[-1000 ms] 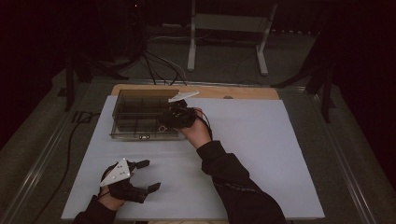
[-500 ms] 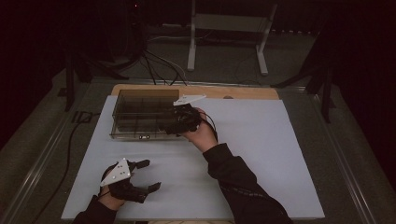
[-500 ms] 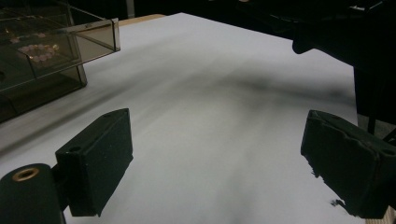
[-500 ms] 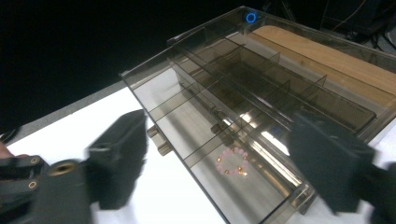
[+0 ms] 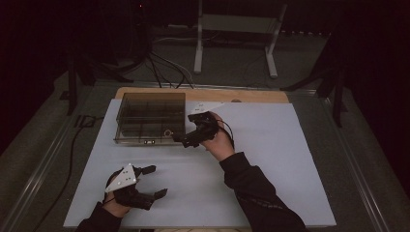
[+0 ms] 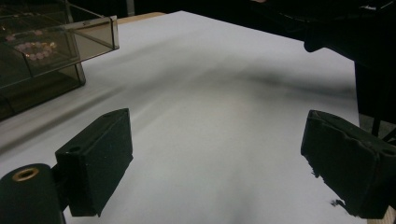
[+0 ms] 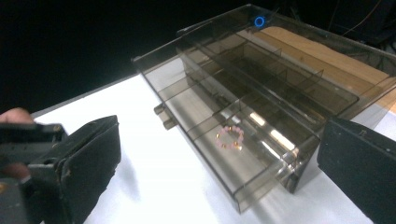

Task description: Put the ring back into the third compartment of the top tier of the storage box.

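Nearest, left gripper (image 5: 153, 187) idle, jaws spread on nothing, well short of smoked plastic drawer box (image 5: 151, 104); beyond, right gripper (image 5: 183, 139) agape and empty just beside its front corner; bead bracelet (image 7: 229, 137) lying in pulled-out drawer (image 7: 233, 163); judged mid-approach, next a reach in and pinch.

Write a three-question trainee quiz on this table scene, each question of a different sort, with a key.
1. True or false: the pink bead bracelet lies inside the smoked clear plastic drawer box.
2. Multiple choice: the right hand-held gripper is A) shut on the bracelet, B) open beside the box, C) lying flat on the white table cover.
3. Fill in: the left hand-held gripper is open, with nothing between its jaws except the ______ table cover.

Key: 1 true; 2 B; 3 white.
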The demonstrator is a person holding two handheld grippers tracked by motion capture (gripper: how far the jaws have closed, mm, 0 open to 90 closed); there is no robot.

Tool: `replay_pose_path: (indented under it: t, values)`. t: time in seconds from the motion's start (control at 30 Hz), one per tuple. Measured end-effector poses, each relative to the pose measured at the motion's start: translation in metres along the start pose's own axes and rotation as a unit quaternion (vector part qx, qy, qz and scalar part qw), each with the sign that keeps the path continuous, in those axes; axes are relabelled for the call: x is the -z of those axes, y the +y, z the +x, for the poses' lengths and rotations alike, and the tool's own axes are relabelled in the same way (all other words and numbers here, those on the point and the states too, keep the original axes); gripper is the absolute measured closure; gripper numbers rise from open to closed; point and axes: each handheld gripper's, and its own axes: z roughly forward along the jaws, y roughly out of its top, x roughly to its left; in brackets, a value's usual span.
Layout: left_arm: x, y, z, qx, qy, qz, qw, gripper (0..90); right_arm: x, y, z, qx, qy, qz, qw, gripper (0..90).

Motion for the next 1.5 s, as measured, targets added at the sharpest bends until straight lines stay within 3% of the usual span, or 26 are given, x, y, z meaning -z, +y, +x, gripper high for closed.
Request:
replay_pose_path:
  t: [0.17,0.4,0.8,1.5]
  values:
    - [-0.001,0.000,-0.001,-0.003,0.000,0.001,1.0000,10.3,0.009,-0.004,-0.004,0.001,-0.020,0.004,0.9998,0.0]
    - [-0.001,0.000,-0.001,-0.007,-0.003,0.005,1.0000,10.3,0.022,-0.007,-0.003,0.014,-0.023,0.007,0.9996,0.0]
    - [0.000,-0.001,0.000,-0.003,-0.004,0.001,1.0000,10.3,0.040,-0.024,-0.002,0.003,-0.030,0.002,0.9995,0.0]
    - [0.000,0.000,-0.001,-0.007,-0.006,0.001,1.0000,10.3,0.047,-0.072,-0.005,-0.011,-0.042,0.031,0.9986,0.0]
